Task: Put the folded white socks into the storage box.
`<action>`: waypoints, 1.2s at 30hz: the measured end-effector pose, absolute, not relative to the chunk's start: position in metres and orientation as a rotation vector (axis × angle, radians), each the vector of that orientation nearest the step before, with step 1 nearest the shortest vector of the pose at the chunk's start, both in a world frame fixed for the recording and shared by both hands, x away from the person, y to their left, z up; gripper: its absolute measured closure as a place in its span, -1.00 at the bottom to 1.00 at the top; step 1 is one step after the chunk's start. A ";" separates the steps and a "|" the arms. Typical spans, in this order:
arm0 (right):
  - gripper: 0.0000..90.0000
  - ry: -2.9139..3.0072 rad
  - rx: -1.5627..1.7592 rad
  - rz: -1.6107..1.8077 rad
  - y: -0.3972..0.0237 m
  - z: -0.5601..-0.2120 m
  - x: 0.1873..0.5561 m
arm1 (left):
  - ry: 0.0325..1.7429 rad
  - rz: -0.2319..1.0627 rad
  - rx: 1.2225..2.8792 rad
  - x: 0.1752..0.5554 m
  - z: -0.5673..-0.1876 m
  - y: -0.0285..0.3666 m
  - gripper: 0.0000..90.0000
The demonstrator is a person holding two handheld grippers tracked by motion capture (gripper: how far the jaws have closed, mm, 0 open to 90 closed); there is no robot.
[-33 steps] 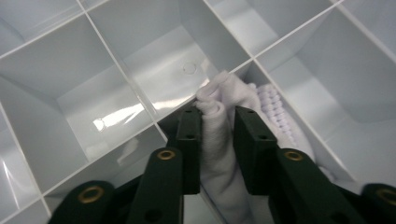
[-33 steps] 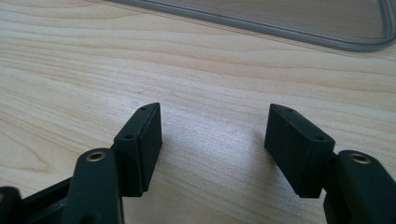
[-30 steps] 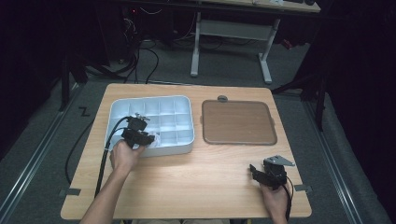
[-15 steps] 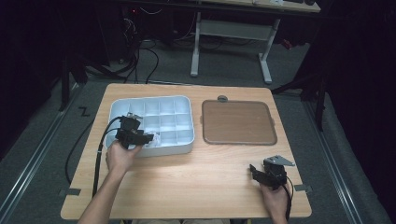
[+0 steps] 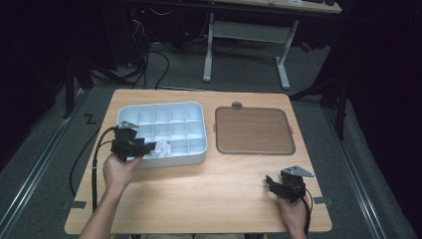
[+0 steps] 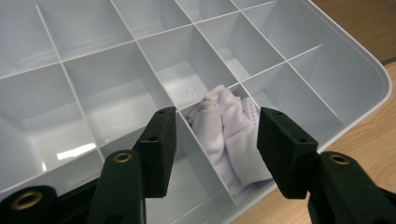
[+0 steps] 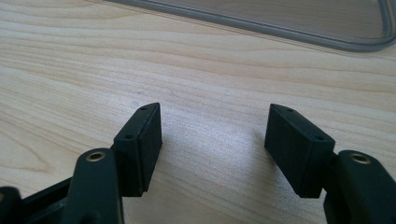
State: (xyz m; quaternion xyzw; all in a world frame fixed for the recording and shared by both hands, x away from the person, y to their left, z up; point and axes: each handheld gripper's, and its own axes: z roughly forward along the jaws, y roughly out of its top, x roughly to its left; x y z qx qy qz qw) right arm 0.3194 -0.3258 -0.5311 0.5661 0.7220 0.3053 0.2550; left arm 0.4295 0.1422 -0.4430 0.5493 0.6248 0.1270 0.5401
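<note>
White cloth deposited in divided tray; both grippers empty.

The crumpled white cloth (image 6: 229,135) lies in a near-row compartment of the pale grey plastic divided tray (image 5: 196,112). It is judged light, soft and compressible, best pinched at a raised fold. The left gripper (image 6: 217,140) hangs above it, jaws just opened, nothing clamped. The right gripper (image 7: 215,144) is seen open over the wooden table (image 7: 70,60), near the brown lid (image 5: 254,130).

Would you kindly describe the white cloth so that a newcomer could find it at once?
Start at the pale compartment tray on the wooden table, left of the brown lid. In its front row, beside the left gripper, one cell holds a crumpled white cloth; the cells around it look empty.
</note>
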 end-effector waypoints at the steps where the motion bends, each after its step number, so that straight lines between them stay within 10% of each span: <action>1: -0.18 1.961 1.538 0.829 -0.326 -0.531 0.319 | 1.485 0.299 1.296 0.428 -0.442 0.144 0.07; 36: -0.19 1.964 1.536 0.830 -0.326 -0.531 0.319 | 1.511 0.296 1.140 0.381 -0.455 0.194 0.03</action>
